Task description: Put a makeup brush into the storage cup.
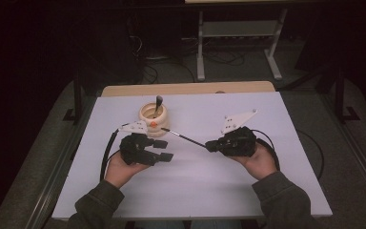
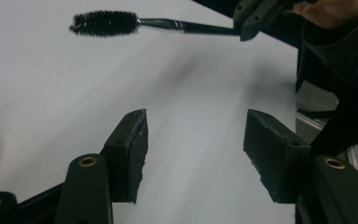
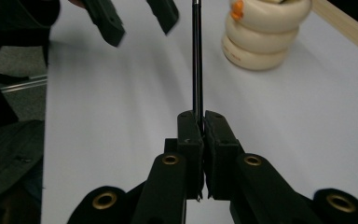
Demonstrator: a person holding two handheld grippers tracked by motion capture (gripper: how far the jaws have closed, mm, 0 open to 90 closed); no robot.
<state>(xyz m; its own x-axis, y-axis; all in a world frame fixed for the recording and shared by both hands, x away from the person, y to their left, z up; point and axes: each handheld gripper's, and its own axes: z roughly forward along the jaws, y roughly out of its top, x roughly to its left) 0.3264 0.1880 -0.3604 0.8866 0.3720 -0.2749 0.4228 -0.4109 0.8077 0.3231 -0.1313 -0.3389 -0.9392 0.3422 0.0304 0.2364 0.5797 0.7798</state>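
**Black hand-held grippers, olive sleeves**

The left hand-held gripper (image 1: 164, 157) and the right hand-held gripper (image 1: 210, 145) are both matt black and blocky. Each carries a pale grey three-cornered plate (image 1: 238, 120) on top, dotted with small dark holes, and trails a black cable (image 1: 106, 151) in a loop. Up close, the jaws are flat black arms with brass-coloured rivets (image 2: 87, 161) at the pivots, ending in thick dark pads (image 2: 270, 145) with worn, rough edges. The person wears dark olive-green sleeves (image 1: 283, 196) with close-fitting cuffs.
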